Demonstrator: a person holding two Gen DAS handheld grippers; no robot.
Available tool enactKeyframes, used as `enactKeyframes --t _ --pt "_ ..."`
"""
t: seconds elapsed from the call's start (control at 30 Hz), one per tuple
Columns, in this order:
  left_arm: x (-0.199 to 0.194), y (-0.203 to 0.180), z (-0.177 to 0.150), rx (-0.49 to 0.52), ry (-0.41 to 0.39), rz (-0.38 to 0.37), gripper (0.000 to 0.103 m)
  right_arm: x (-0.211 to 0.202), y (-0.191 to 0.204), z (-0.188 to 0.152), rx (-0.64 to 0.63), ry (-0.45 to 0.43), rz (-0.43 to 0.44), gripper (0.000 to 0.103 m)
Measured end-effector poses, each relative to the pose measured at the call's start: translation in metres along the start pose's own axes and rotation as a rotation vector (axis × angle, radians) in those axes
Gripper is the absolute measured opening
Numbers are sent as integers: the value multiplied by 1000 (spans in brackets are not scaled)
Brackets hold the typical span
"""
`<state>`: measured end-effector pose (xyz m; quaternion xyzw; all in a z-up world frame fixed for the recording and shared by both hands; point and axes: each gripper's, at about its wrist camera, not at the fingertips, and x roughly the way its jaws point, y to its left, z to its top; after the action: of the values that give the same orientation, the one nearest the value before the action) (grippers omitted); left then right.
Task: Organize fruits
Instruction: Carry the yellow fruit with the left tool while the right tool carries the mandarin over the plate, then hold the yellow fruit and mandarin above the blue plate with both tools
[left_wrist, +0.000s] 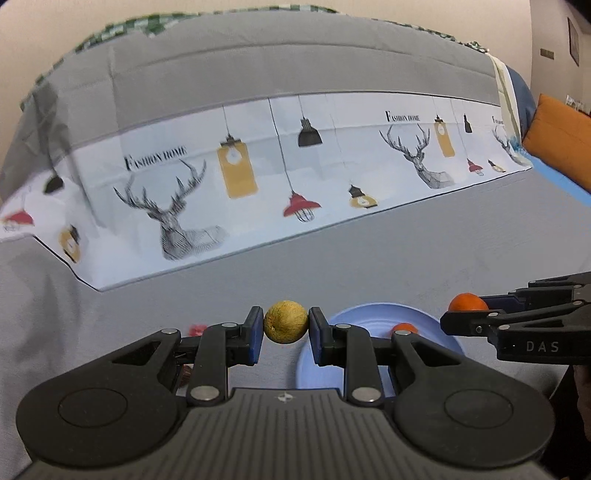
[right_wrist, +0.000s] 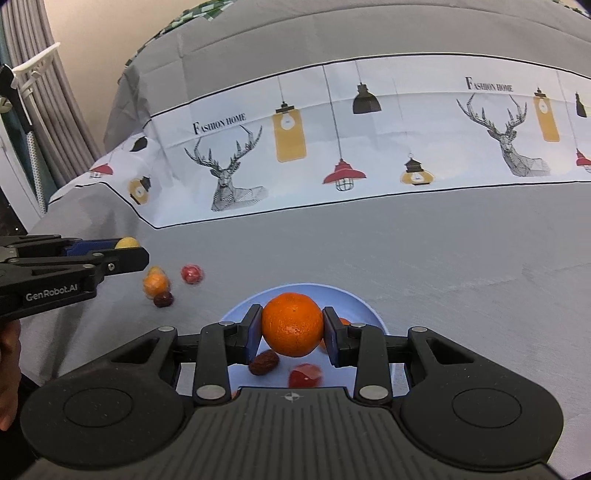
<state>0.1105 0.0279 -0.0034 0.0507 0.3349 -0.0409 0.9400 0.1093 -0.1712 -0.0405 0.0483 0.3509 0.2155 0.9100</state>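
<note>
Left gripper (left_wrist: 286, 326) clamps a yellow-brown fruit (left_wrist: 286, 322) just left of the blue plate (left_wrist: 369, 314). Right gripper (left_wrist: 458, 308) holds an orange (left_wrist: 467, 301) above the plate's right edge.

A home bedroom.
A bed (right_wrist: 406, 240) fills the frame under a grey deer-and-lamp duvet (left_wrist: 258, 166), grey curtains (right_wrist: 55, 110) hanging at upper left.

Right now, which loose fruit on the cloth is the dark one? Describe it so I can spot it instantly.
Start at the blue plate on the grey cloth and look to its left, where three small fruits lie loose. The dark date is the nearest, touching the orange fruit. It alone is deep maroon, smaller than the red one.
</note>
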Motion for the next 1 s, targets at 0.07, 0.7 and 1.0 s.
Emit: enactKeyframes --t 0.07,0.7,1.0 --pt "8 -1 -4 -50 15 -39 29 -1 -4 1 13 0 -7 36" --pt "49 -29 -32 -35 183 -113 29 30 -1 -15 -30 158 -70 36" --pt "58 -30 -36 -22 233 -107 29 34 4 -18 -51 193 -56 36"
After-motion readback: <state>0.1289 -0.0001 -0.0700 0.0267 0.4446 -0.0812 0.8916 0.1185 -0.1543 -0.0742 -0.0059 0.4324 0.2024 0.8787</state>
